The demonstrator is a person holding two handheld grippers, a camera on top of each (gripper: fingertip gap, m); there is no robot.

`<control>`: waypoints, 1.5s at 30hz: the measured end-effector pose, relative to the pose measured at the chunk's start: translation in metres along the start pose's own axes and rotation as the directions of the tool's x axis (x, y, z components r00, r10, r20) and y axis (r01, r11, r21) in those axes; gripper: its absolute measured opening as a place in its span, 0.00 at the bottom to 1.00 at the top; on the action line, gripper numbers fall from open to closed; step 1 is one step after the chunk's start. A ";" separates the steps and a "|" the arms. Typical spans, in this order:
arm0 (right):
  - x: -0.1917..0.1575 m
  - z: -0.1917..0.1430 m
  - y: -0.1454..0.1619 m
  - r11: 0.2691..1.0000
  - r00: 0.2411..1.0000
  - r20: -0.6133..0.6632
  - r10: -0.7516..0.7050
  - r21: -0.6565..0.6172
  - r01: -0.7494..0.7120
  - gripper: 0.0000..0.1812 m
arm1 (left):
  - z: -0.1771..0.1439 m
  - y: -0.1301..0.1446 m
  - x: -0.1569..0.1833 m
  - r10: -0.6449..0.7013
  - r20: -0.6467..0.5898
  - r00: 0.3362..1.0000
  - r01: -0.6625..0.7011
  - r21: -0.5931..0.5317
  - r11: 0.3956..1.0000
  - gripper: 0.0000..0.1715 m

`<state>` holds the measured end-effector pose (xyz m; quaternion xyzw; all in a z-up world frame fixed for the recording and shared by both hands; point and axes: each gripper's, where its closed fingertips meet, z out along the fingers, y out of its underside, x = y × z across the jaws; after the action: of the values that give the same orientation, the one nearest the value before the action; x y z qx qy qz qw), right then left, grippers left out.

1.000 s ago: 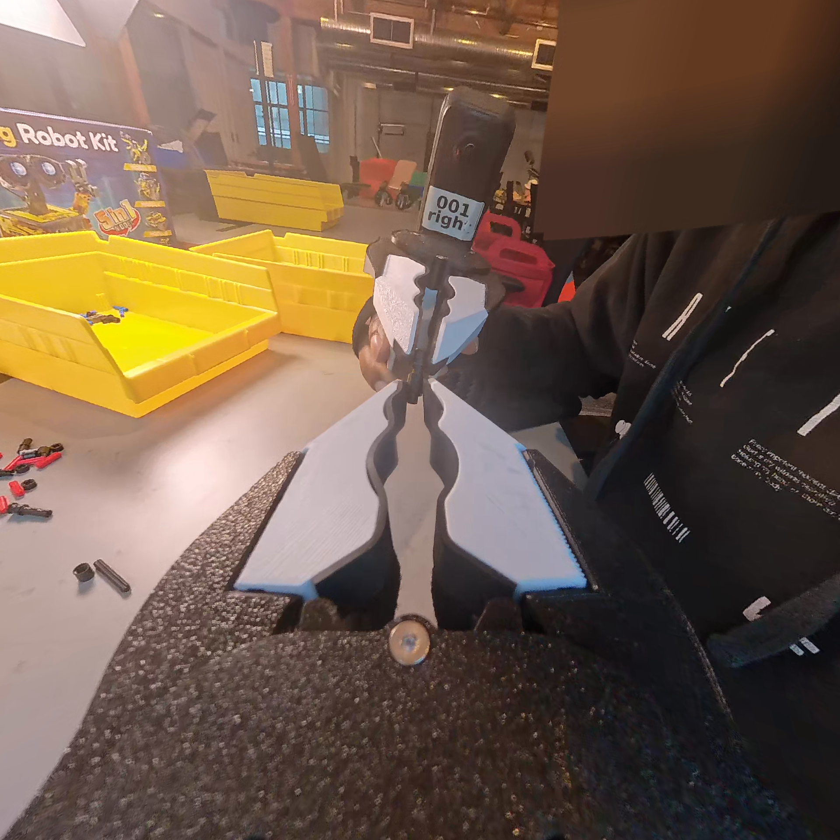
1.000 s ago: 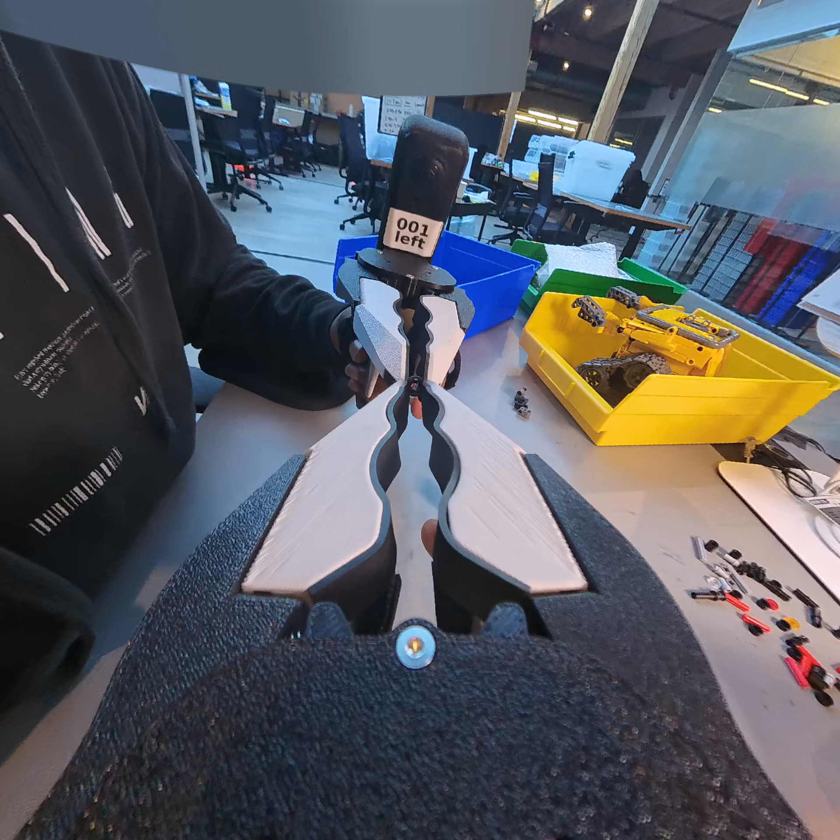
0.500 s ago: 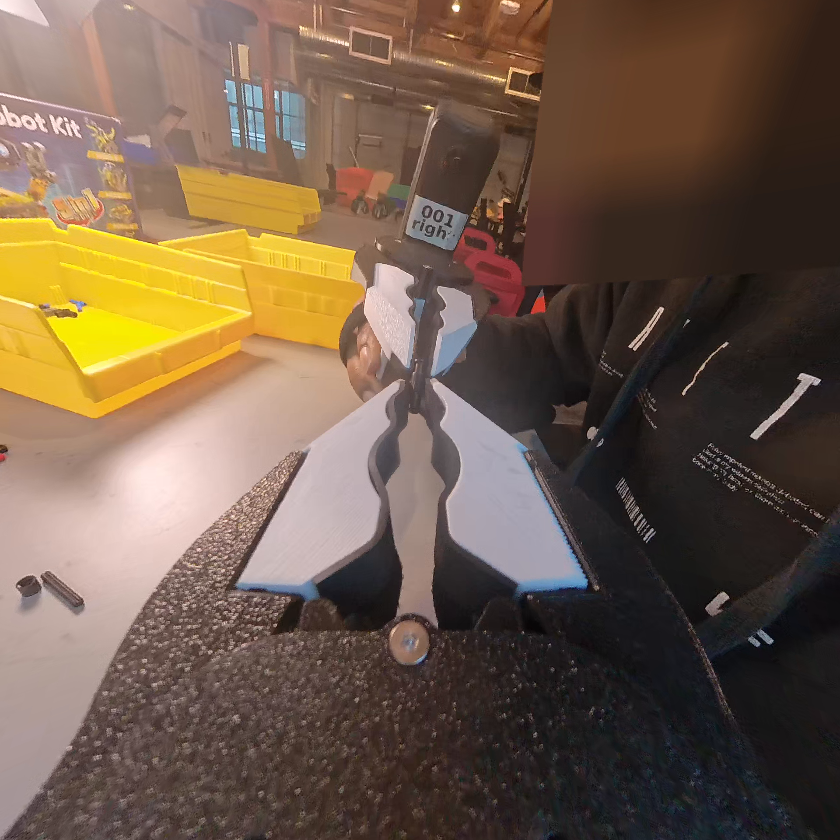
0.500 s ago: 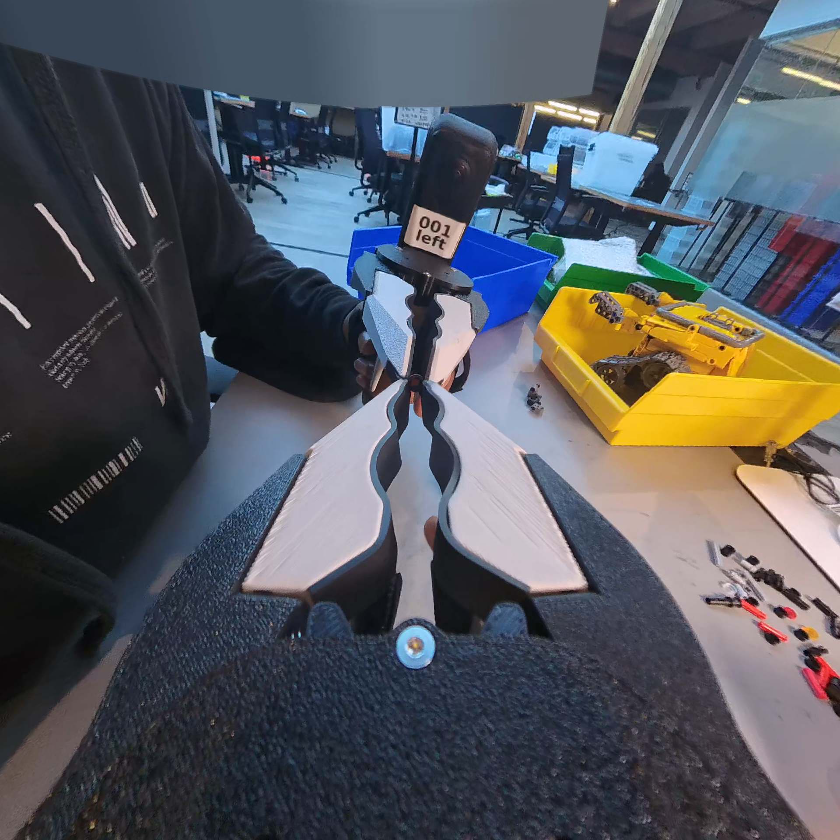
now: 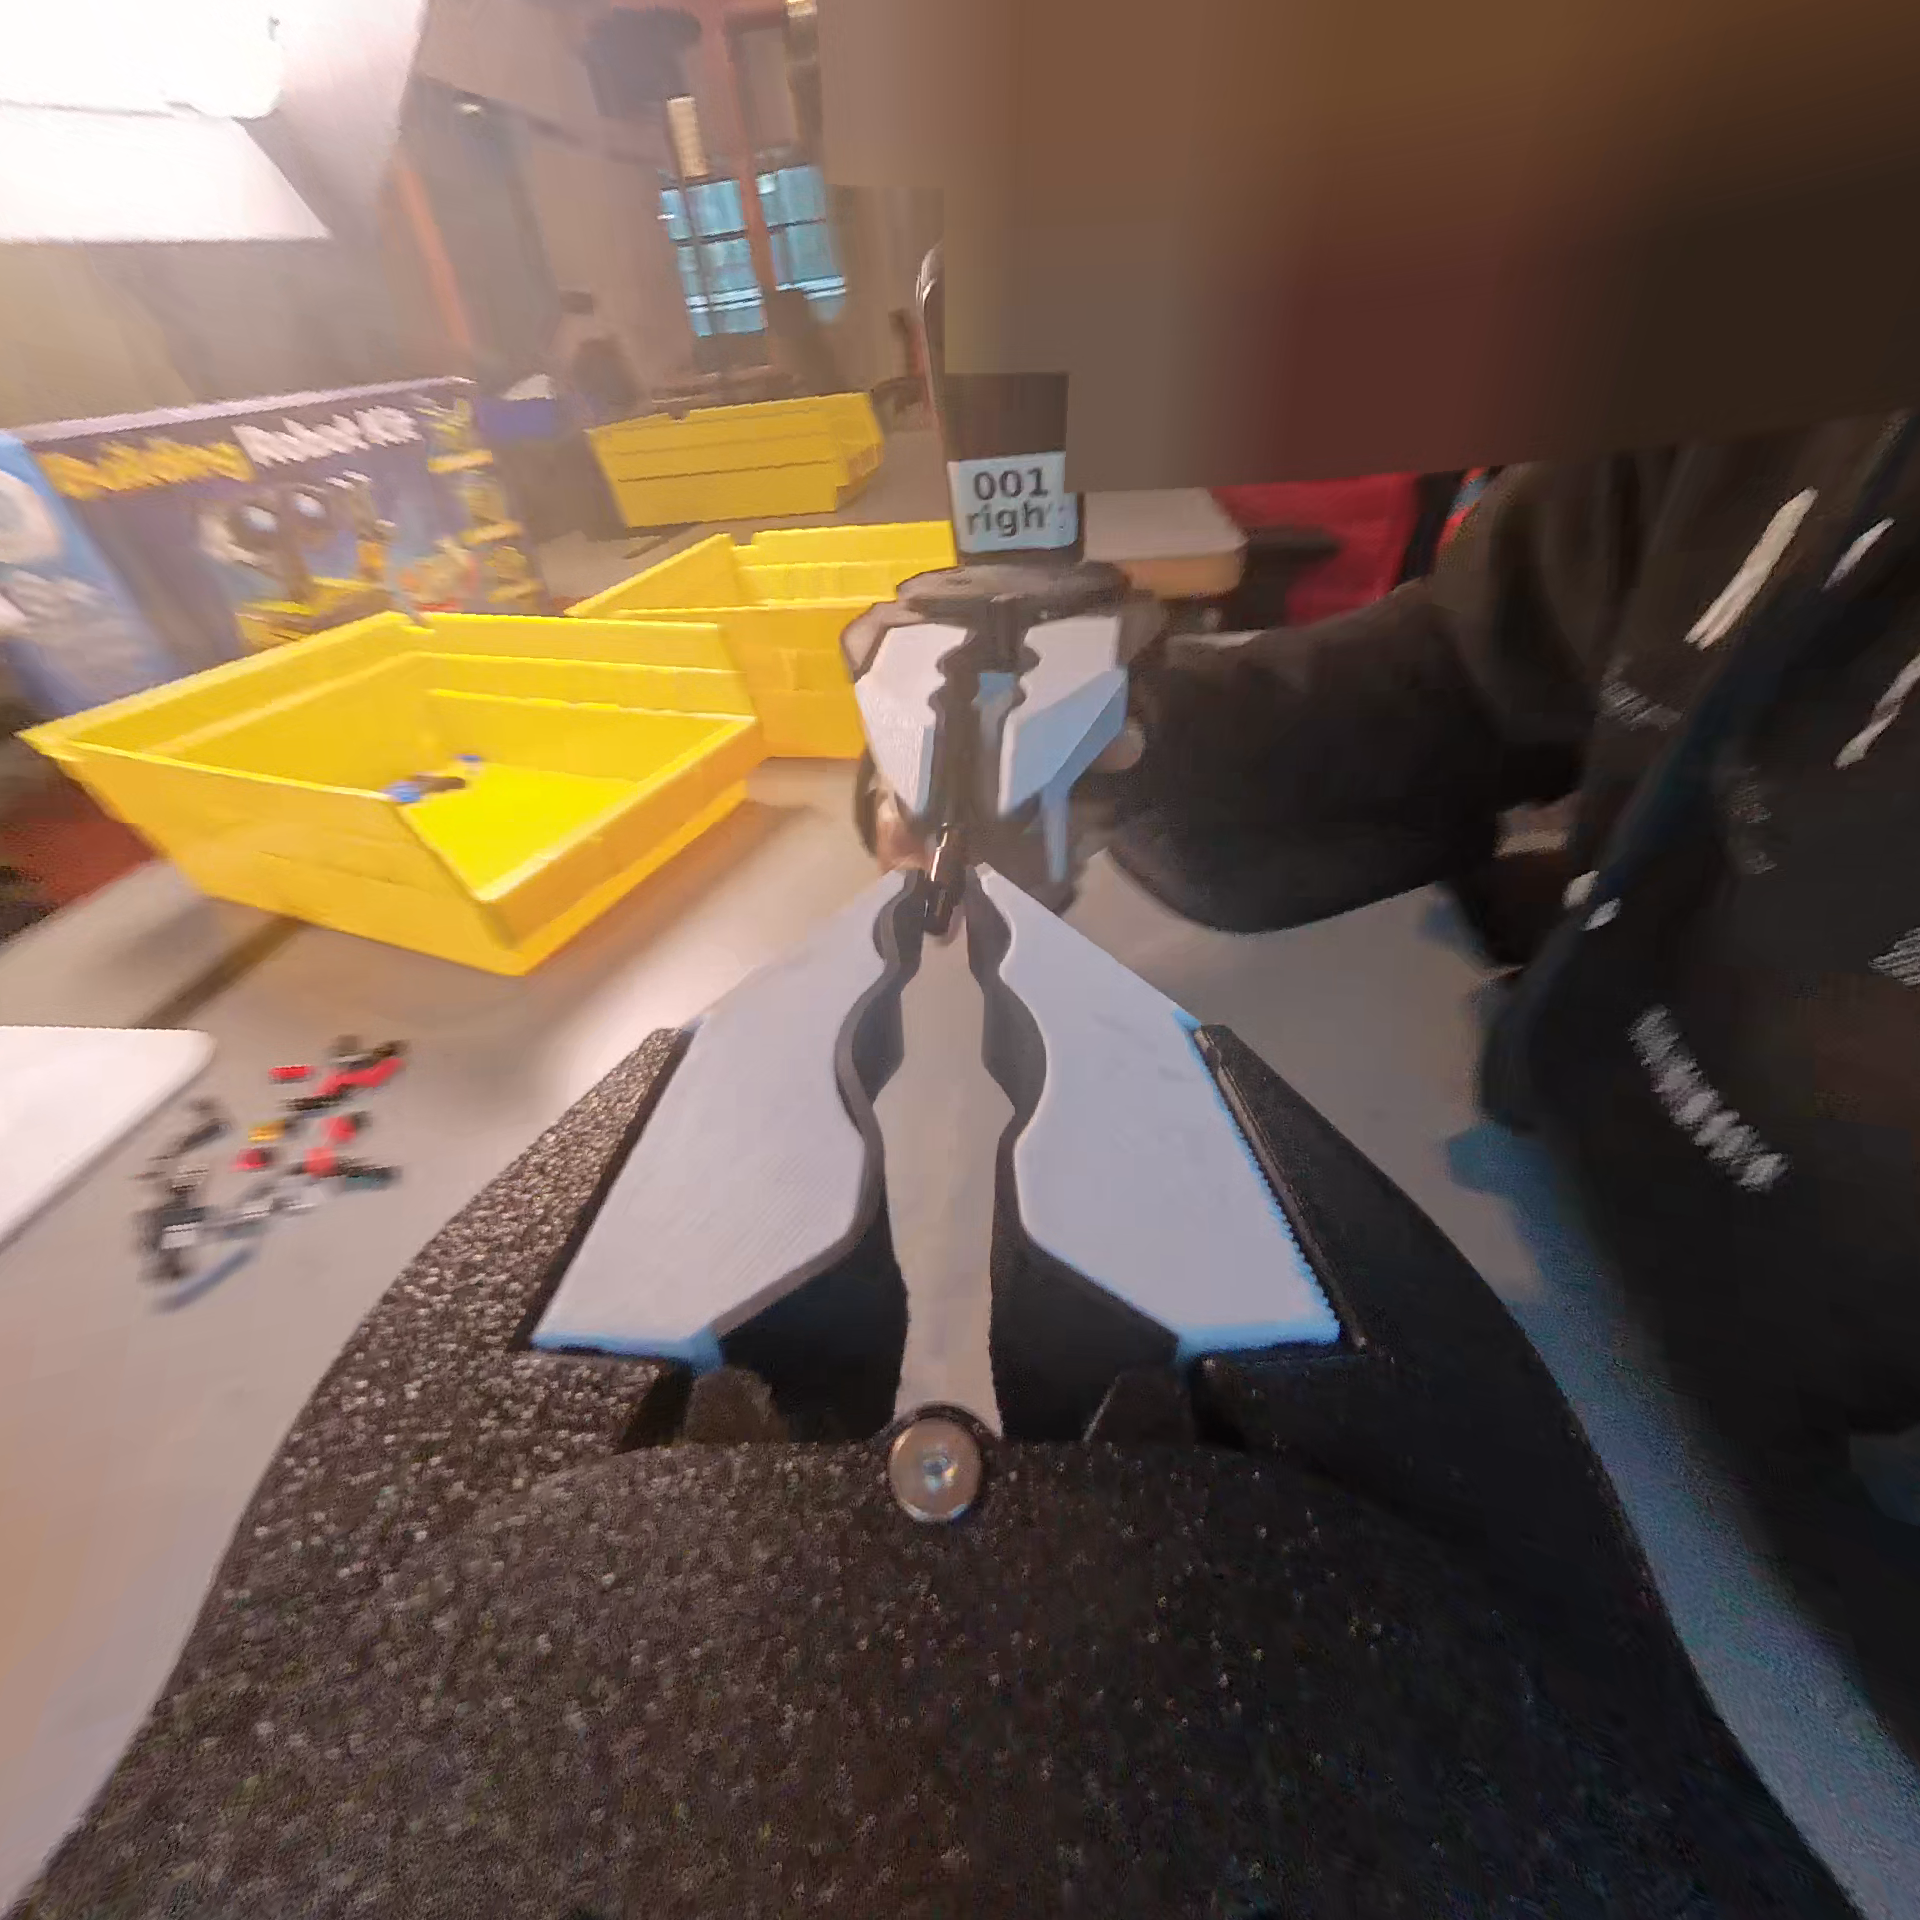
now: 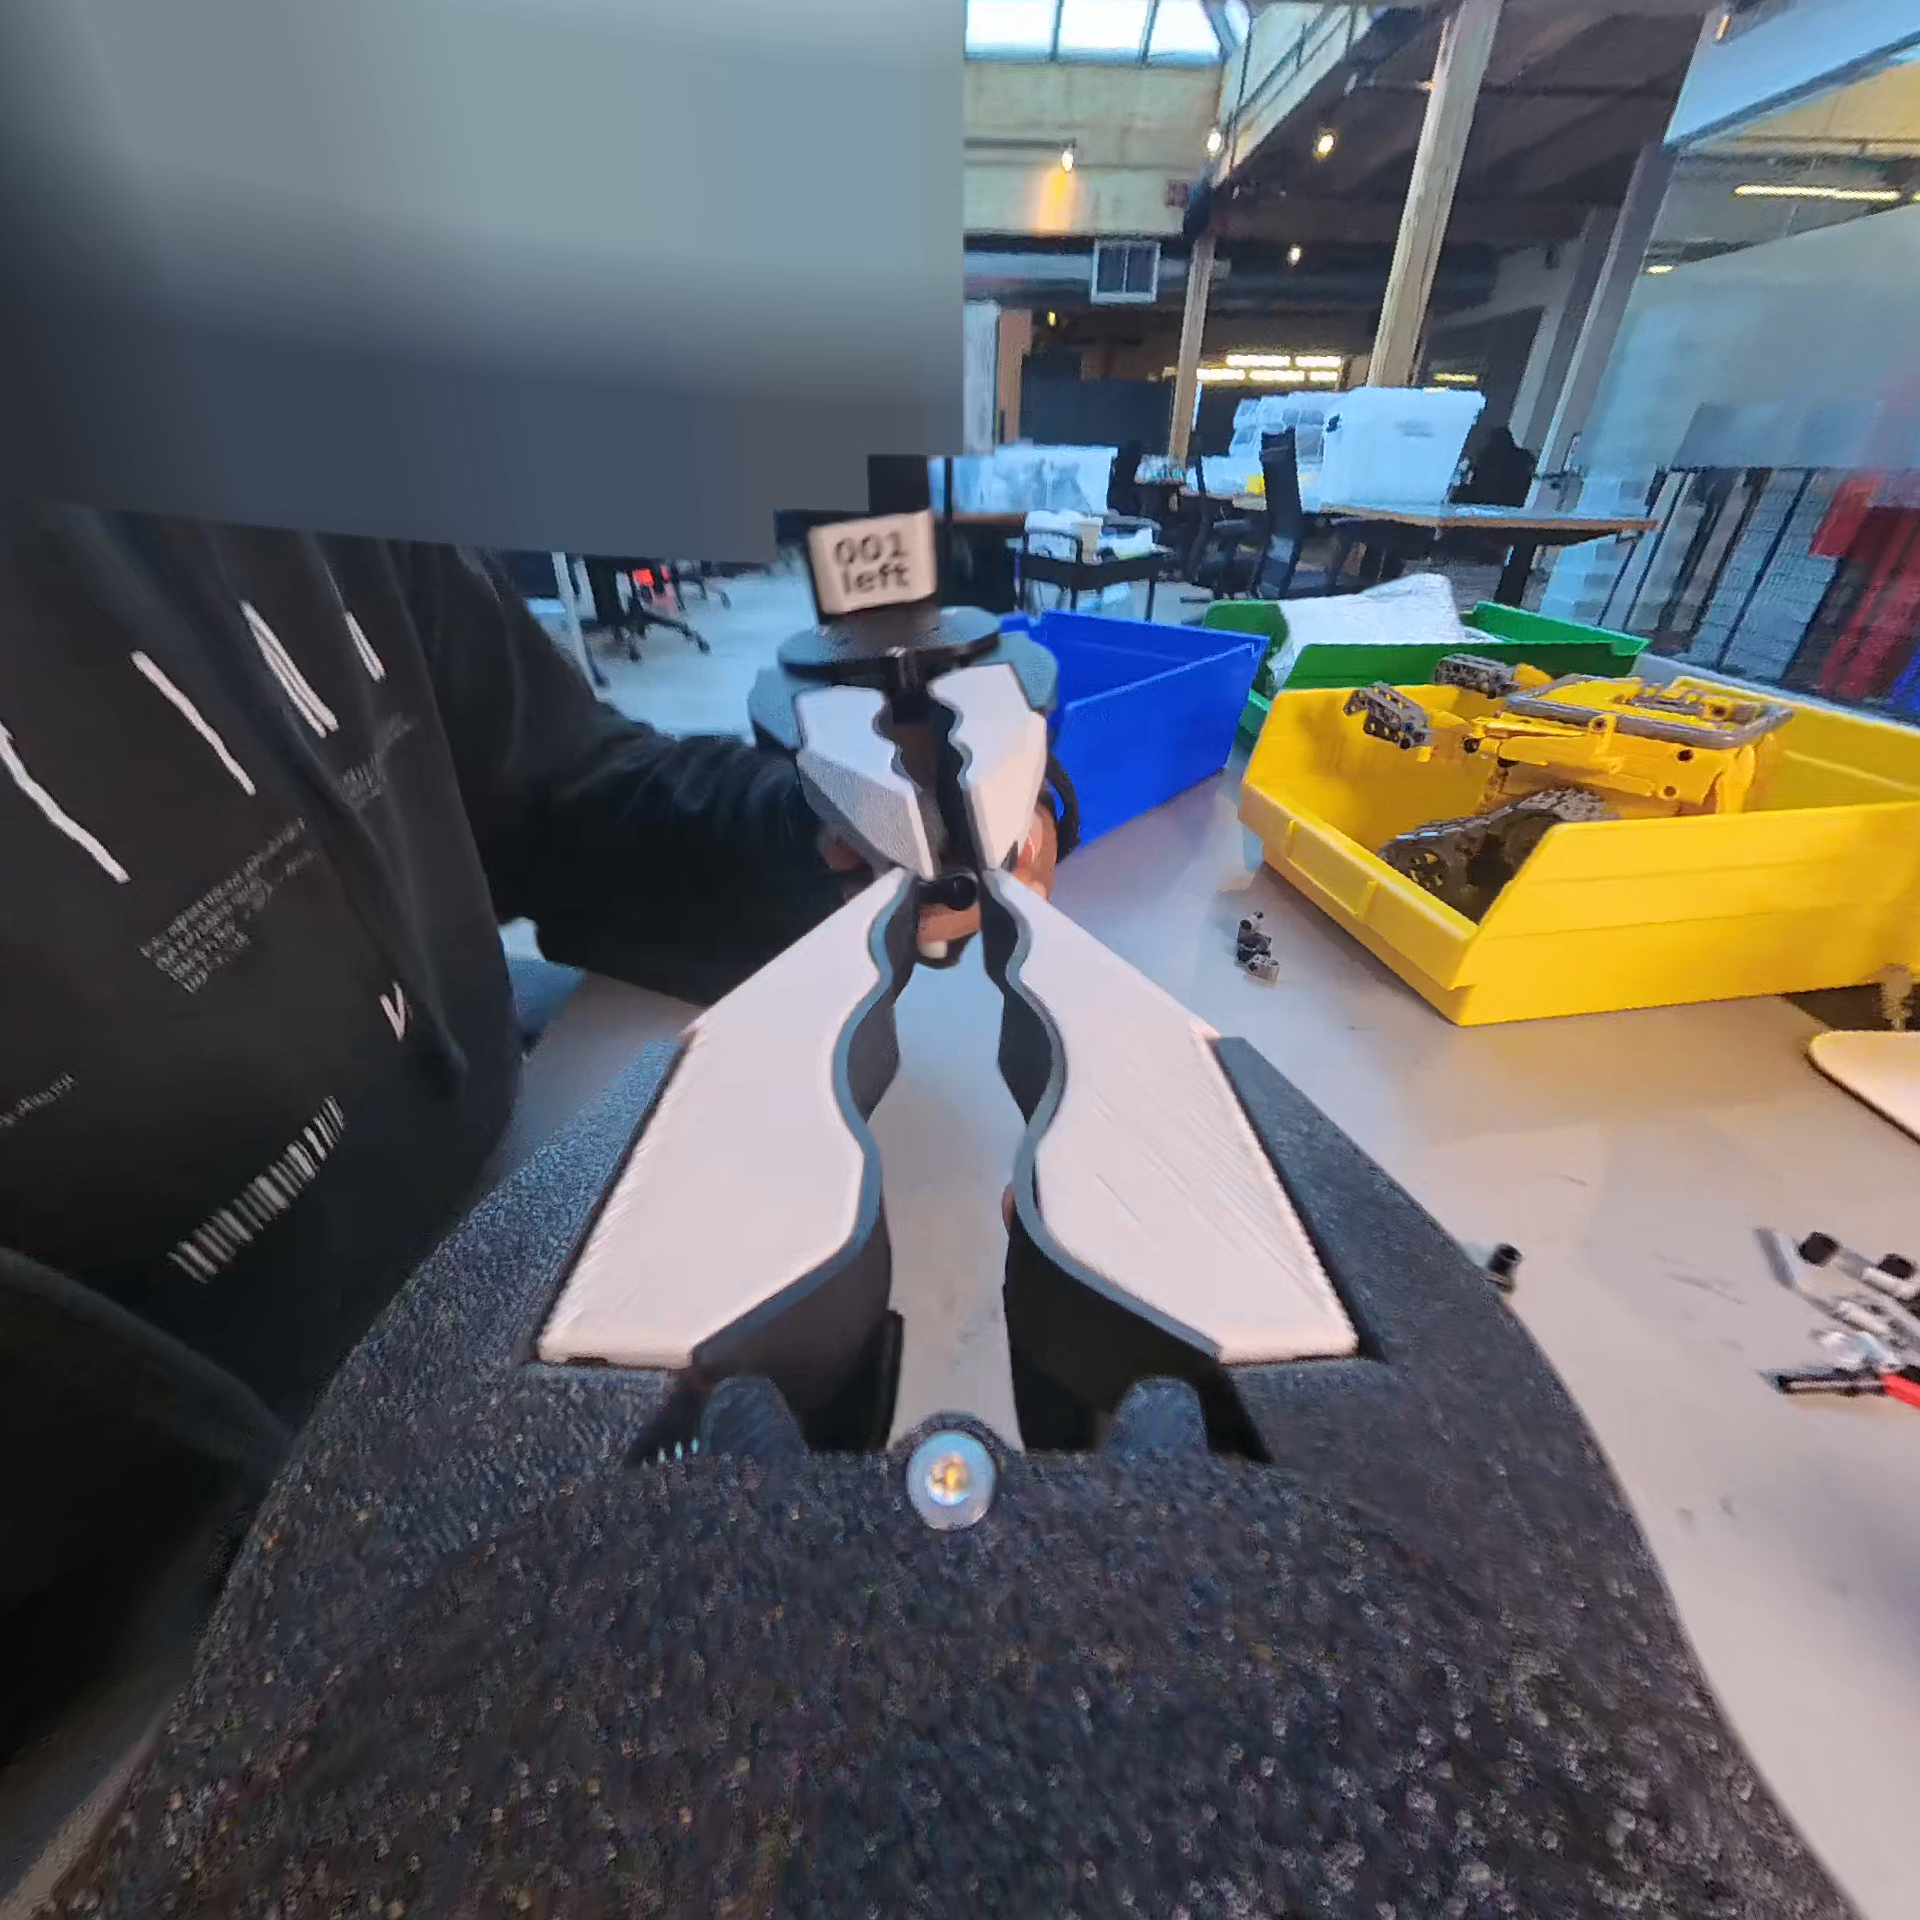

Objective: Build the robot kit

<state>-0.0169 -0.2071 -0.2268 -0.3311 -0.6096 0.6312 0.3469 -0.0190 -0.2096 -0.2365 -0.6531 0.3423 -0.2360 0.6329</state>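
Change: both grippers lower and leveller than half a second ago, tips still meeting; left view swung, blurred.
Left gripper (image 5: 940,906): fingers nearly closed, pinching black part (image 5: 943,883).
Right gripper (image 6: 945,899): fingers narrow, clamping same part from opposite end.
Both raised over counter (image 5: 540,1039), near person; loose parts (image 5: 270,1132) far left.

Black hoodie (image 6: 260,935), white-fingered black tools (image 5: 940,894)

right claw (image 6: 948,891) pinching small black part (image 6: 951,890)
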 end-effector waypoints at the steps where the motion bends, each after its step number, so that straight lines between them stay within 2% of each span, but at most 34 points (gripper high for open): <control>1: 0.003 -0.003 -0.003 0.999 0.999 0.008 0.045 0.017 -0.046 0.10 | -0.002 0.002 -0.006 0.080 0.063 0.995 -0.079 -0.030 0.996 0.04; 4: 0.016 -0.007 0.006 0.997 0.997 -0.035 0.073 -0.028 -0.074 0.13 | -0.004 0.008 -0.016 0.260 0.166 0.951 -0.243 -0.119 0.963 0.04; 10: 0.014 0.003 0.026 0.985 0.992 -0.034 0.118 -0.121 -0.121 0.14 | 0.002 0.021 -0.014 0.401 0.185 0.897 -0.363 -0.210 0.908 0.04; 13: 0.009 0.006 0.028 0.979 0.986 -0.009 0.164 -0.125 -0.164 0.13 | 0.005 0.022 -0.010 0.396 0.169 0.903 -0.361 -0.204 0.910 0.04; 20: 0.008 0.005 0.023 0.977 0.982 0.001 0.191 -0.100 -0.190 0.04 | 0.006 0.022 -0.006 0.332 0.144 0.932 -0.308 -0.166 0.937 0.04; 23: 0.007 0.004 0.021 0.983 0.987 0.006 0.162 -0.092 -0.160 0.04 | 0.006 0.019 -0.005 0.217 0.128 0.968 -0.203 -0.112 0.973 0.04; 27: 0.016 -0.001 0.015 0.998 0.998 -0.067 0.006 -0.061 -0.010 0.04 | 0.003 0.006 -0.014 -0.072 0.103 0.992 0.069 0.039 0.997 0.08; 29: 0.021 -0.001 0.017 0.994 0.991 -0.107 -0.078 -0.081 0.070 0.04 | -0.001 -0.003 -0.024 -0.261 0.061 0.963 0.251 0.137 0.958 0.15; 31: 0.025 -0.001 0.018 0.990 0.983 -0.143 -0.119 -0.089 0.107 0.04 | -0.005 -0.008 -0.035 -0.417 0.018 0.909 0.404 0.214 0.890 0.25; 33: 0.028 -0.001 0.019 0.988 0.977 -0.163 -0.136 -0.097 0.121 0.04 | -0.011 -0.012 -0.045 -0.507 -0.017 0.862 0.492 0.270 0.827 0.30; 35: 0.032 -0.002 0.021 0.988 0.975 -0.179 -0.133 -0.101 0.117 0.04 | -0.018 -0.013 -0.055 -0.544 -0.014 0.839 0.520 0.315 0.794 0.29; 37: 0.035 -0.003 0.021 0.986 0.969 -0.200 -0.148 -0.108 0.129 0.04 | -0.027 -0.011 -0.068 -0.537 0.044 0.842 0.490 0.352 0.798 0.15; 39: 0.036 -0.004 0.021 0.982 0.963 -0.212 -0.168 -0.119 0.145 0.04 | -0.034 -0.004 -0.082 -0.493 0.151 0.857 0.420 0.351 0.837 0.00; 42: 0.036 -0.005 0.019 0.980 0.959 -0.219 -0.181 -0.122 0.157 0.04 | -0.040 0.002 -0.091 -0.310 0.313 0.898 0.224 0.282 0.933 0.00; 45: 0.038 -0.005 0.016 0.979 0.955 -0.229 -0.188 -0.123 0.163 0.04 | -0.044 0.007 -0.101 -0.129 0.464 0.877 0.051 0.176 0.983 0.00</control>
<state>-0.0334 -0.1729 -0.2432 -0.3668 -0.6220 0.5212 0.4550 -0.1184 -0.1637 -0.2268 -0.6537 0.1269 -0.1252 0.7355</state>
